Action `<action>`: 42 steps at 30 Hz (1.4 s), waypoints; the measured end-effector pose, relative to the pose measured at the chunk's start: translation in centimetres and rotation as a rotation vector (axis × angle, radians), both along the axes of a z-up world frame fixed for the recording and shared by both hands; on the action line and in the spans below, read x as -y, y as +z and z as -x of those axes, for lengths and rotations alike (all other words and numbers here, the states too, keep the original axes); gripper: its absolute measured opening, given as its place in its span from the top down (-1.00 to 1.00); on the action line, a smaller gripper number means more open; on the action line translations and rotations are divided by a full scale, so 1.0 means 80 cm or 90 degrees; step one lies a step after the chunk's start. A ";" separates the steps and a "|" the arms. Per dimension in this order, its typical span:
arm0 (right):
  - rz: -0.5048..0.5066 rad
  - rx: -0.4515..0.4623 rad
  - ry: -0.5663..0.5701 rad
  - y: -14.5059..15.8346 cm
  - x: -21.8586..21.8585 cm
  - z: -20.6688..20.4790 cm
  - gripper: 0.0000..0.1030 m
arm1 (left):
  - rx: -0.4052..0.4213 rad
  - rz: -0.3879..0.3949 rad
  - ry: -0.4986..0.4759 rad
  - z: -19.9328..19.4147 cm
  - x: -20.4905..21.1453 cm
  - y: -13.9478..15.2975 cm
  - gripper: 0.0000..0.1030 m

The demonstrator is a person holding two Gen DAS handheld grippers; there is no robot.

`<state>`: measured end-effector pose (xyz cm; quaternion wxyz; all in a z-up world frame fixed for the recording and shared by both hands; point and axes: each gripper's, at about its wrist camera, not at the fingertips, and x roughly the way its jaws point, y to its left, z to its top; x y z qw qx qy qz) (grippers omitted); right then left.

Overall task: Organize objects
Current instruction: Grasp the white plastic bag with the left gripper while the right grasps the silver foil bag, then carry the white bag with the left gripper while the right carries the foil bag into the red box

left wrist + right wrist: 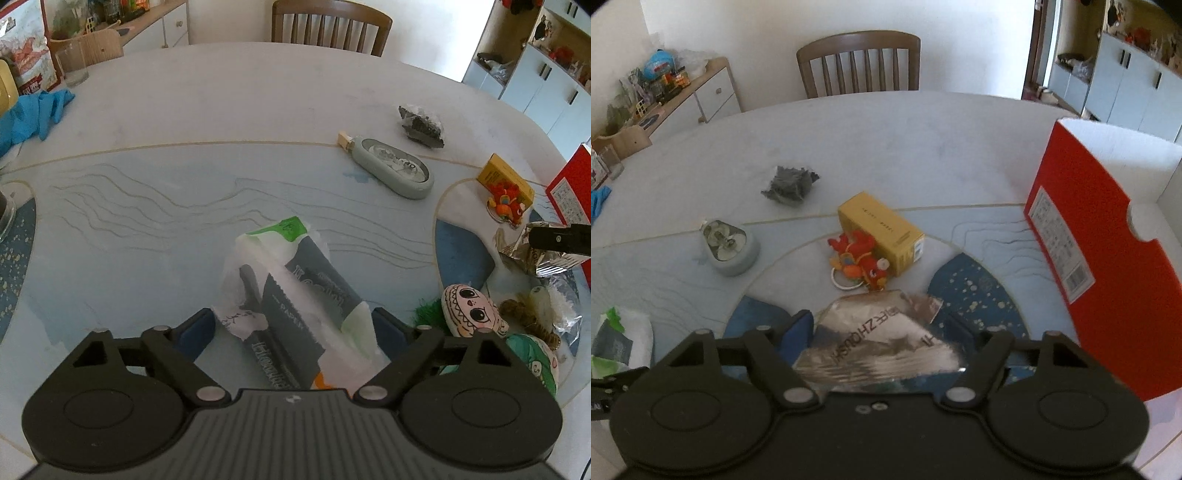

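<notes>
A white, green and grey tissue packet lies on the pale blue table between the fingers of my left gripper. Its blue pads touch both sides of the packet. In the right wrist view a crumpled silver foil pouch fills the gap of my right gripper, and both pads meet its edges. The left wrist view shows a black finger of that right gripper on the foil pouch at the far right. The tissue packet also shows at the lower left of the right wrist view.
A tall red box stands at the right. Ahead lie a yellow carton, a red toy, a grey oval case and a dark bag. A painted face stone sits by my left gripper. A chair stands beyond the table.
</notes>
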<state>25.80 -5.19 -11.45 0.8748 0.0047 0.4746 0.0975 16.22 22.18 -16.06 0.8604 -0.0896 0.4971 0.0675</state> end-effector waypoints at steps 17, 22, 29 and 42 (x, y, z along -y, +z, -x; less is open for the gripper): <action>-0.033 0.011 -0.023 0.017 0.004 0.013 -0.05 | 0.044 -0.004 -0.023 0.008 -0.005 0.015 0.36; -0.052 0.031 -0.024 0.036 0.010 0.025 -0.05 | 0.072 -0.012 -0.032 0.012 -0.004 0.040 0.36; -0.079 0.069 -0.017 0.074 0.025 0.053 -0.05 | 0.103 -0.008 -0.062 0.018 0.011 0.086 0.36; -0.121 0.131 -0.010 0.138 0.099 0.096 -0.05 | 0.119 0.015 -0.128 0.024 0.095 0.147 0.36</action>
